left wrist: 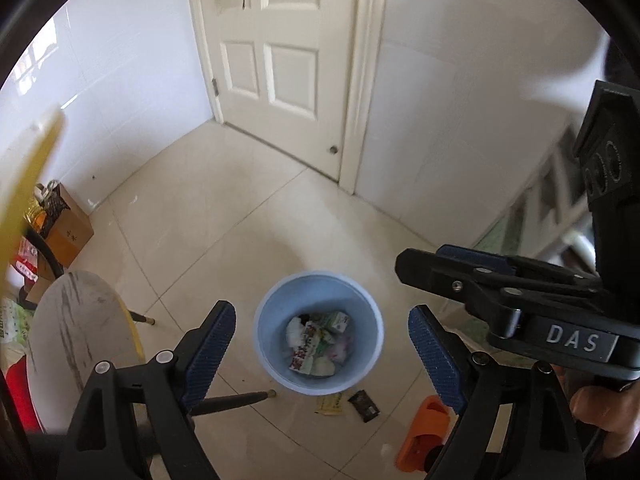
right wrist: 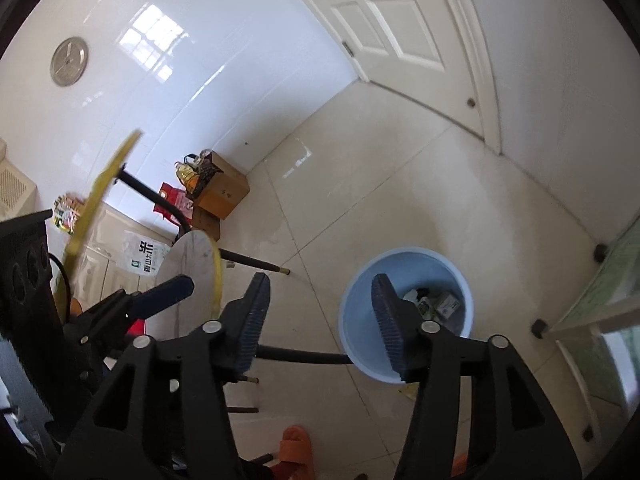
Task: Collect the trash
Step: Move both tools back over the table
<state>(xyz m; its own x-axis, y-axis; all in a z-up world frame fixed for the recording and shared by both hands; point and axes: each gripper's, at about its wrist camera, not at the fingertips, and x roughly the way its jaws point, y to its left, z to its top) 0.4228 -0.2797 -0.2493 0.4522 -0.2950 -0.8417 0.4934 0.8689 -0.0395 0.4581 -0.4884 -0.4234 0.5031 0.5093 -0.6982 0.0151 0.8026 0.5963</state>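
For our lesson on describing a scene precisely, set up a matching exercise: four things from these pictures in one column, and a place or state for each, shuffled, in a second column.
Column 1
1. blue bin
2. dark wrapper
3. orange slipper
4. left gripper

Column 2
A. lies on the floor tiles just outside the bin
B. open, nothing between its fingers
C. holds packets and wrappers inside
D. on the floor, near the lower edge of the left wrist view

Pairs: 1-C, 2-A, 3-D, 4-B
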